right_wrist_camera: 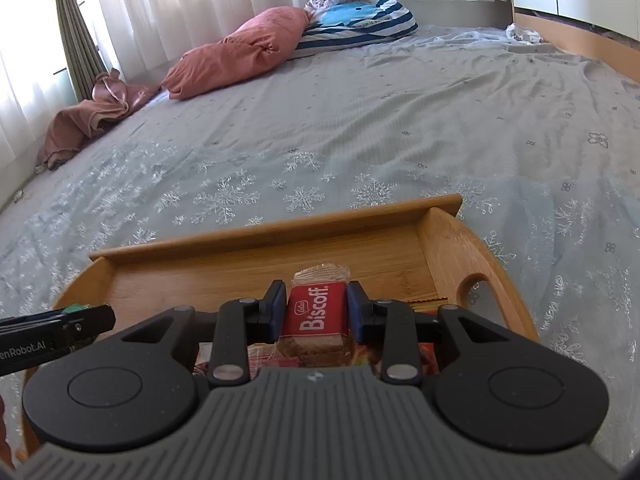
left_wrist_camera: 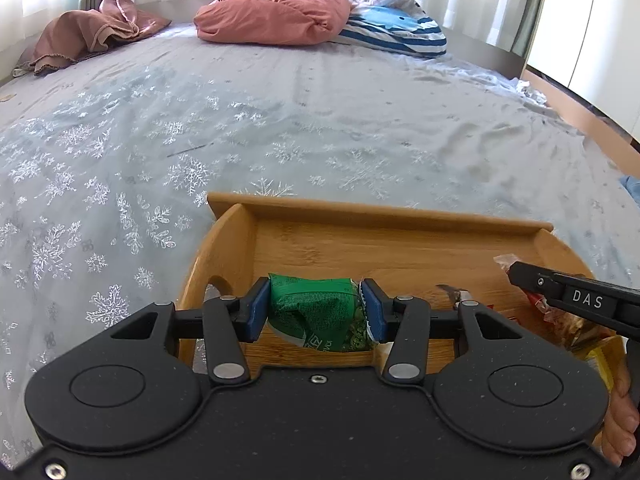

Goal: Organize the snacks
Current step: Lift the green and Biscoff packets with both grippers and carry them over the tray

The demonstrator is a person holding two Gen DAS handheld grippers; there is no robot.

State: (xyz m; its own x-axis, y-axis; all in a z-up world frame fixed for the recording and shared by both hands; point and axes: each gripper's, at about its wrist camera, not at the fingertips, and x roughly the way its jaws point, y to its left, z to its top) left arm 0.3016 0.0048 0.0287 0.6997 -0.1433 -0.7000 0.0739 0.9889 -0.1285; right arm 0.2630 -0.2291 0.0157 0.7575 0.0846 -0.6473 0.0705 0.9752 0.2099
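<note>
A wooden tray (left_wrist_camera: 360, 216) with raised walls and handle cut-outs lies on the bed; it also shows in the right wrist view (right_wrist_camera: 280, 228). My left gripper (left_wrist_camera: 316, 308) is shut on a crumpled green snack packet (left_wrist_camera: 320, 312) over the tray's near left part. My right gripper (right_wrist_camera: 316, 308) is shut on a red Biscoff biscuit packet (right_wrist_camera: 316, 312) over the tray's near right part. The right gripper also shows at the right edge of the left wrist view (left_wrist_camera: 516, 274). Several other snack wrappers (left_wrist_camera: 576, 328) lie in the tray under it, partly hidden.
The bed has a pale blue snowflake sheet (left_wrist_camera: 280, 120). A pink pillow (left_wrist_camera: 276, 16), a blue striped pillow (left_wrist_camera: 396, 32) and a crumpled brown cloth (left_wrist_camera: 92, 32) lie at the far end by the curtains. A wooden bed frame (right_wrist_camera: 580, 36) runs along the right.
</note>
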